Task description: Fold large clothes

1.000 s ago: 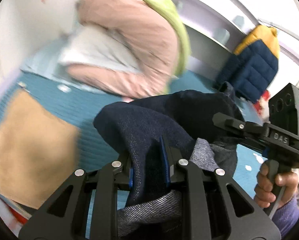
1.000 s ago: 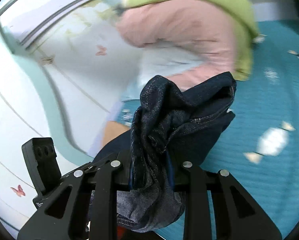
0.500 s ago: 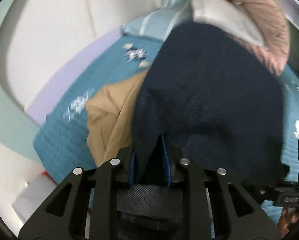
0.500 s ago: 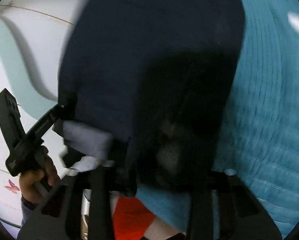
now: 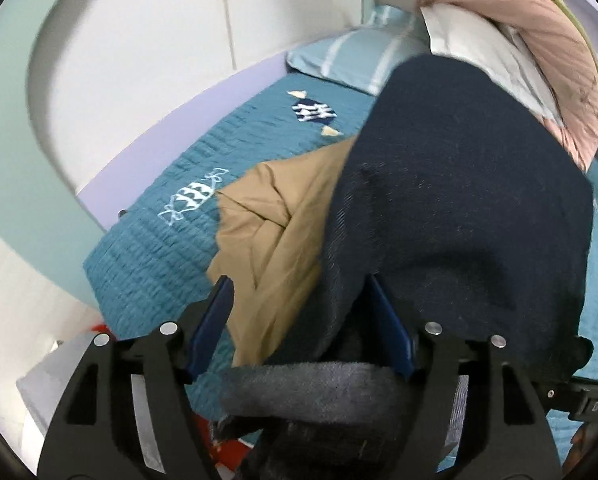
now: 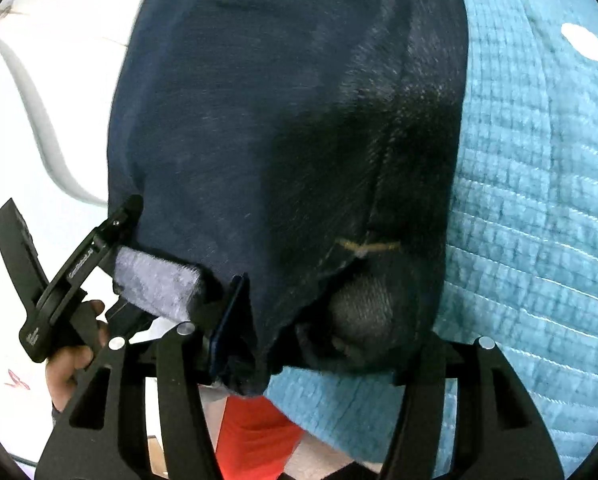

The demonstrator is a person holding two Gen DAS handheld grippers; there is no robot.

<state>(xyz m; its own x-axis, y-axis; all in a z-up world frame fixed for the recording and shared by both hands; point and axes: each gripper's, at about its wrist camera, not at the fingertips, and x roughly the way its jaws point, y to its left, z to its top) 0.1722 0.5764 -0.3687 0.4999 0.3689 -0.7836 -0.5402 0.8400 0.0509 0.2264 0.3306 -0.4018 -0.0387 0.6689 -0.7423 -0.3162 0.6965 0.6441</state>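
Home bedroom, teal quilted bedspread [image 5: 159, 256], striped pillow [image 5: 351, 64], heaped duvets [image 5: 539, 40]

My left gripper [image 5: 305, 320]: matte black plastic arms with triangular cut-outs, four silver screw heads, blue pads [image 5: 215, 322] lining fingers. My right gripper [image 6: 331, 336]: same black frame, silver screws, blue pad. Left of right gripper's frame: my left hand [image 6: 73, 356], bare skin, dark cuff; white lettering on black body.

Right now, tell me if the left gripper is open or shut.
Open. The left gripper has its blue pads spread wide apart, and the dark denim garment lies loosely between them, unclamped.
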